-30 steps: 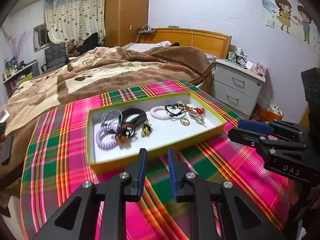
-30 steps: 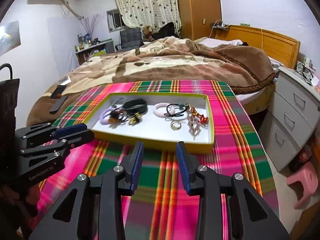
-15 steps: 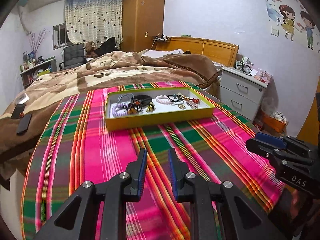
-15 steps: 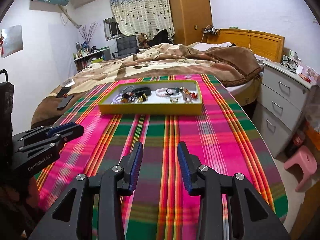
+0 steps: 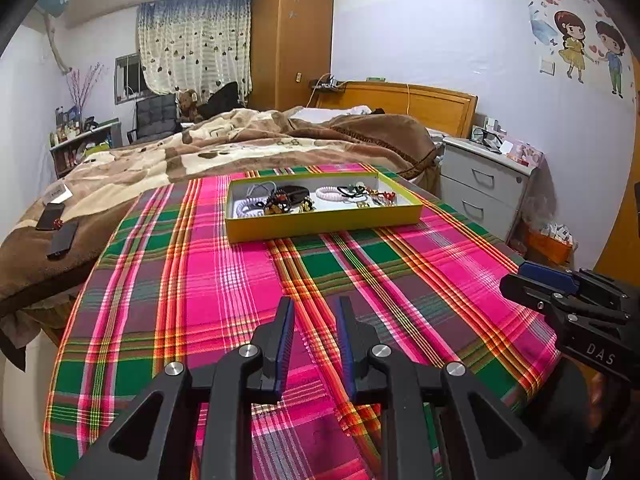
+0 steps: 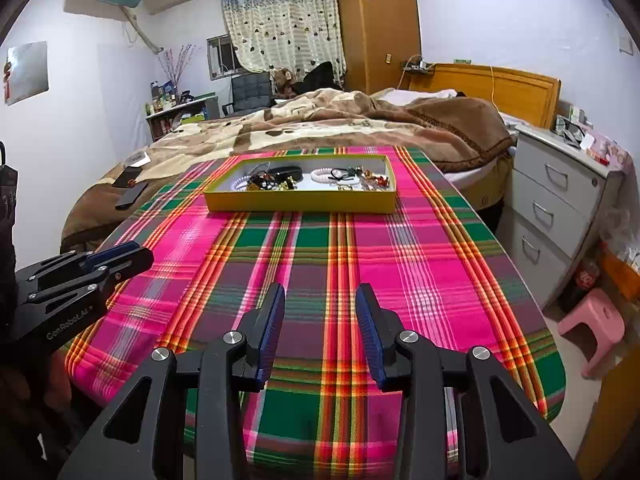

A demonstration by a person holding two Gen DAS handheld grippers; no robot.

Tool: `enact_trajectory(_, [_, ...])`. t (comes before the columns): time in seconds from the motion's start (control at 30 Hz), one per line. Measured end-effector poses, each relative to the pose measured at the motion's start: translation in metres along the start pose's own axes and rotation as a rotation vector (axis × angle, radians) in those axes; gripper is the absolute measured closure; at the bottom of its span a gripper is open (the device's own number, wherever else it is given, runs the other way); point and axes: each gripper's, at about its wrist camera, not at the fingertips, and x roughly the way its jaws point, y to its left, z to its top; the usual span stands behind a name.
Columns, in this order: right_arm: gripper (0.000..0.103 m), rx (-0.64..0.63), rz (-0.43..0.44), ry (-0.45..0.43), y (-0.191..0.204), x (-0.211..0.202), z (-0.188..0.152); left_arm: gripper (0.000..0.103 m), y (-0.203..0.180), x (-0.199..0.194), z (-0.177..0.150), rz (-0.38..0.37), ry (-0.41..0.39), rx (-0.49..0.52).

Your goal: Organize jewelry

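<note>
A shallow yellow-green tray [image 5: 320, 226] [image 6: 300, 202] with a white floor stands at the far end of the plaid-covered table [image 5: 224, 280] [image 6: 400, 264]. In it lie hair ties, bracelets [image 5: 328, 193] [image 6: 320, 174], rings and small charms, in two loose groups. My left gripper [image 5: 314, 312] is open and empty, low over the near part of the table, far from the tray. My right gripper [image 6: 320, 300] is open and empty, also near the front edge. Each gripper shows at the side of the other's view: the right one [image 5: 560, 292], the left one [image 6: 100, 264].
A bed with a brown blanket [image 5: 240, 148] lies behind the table, with phones [image 5: 60, 236] on its left edge. A grey nightstand [image 6: 560, 200] and a pink stool [image 6: 596, 324] stand to the right. A wooden wardrobe [image 5: 292, 40] stands at the back.
Both grippers have pulled back from the tray toward the table's front edge. The tray now looks small and far. Both stay open and empty.
</note>
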Motion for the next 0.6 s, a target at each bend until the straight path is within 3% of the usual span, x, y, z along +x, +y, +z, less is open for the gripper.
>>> enact_trajectory(0.6, [0.065, -0.011, 0.008, 0.006, 0.0035, -0.0014, -0.0009, 0.083, -0.0006, 0.0025, -0.0022, 0.007, -0.001, 0.001])
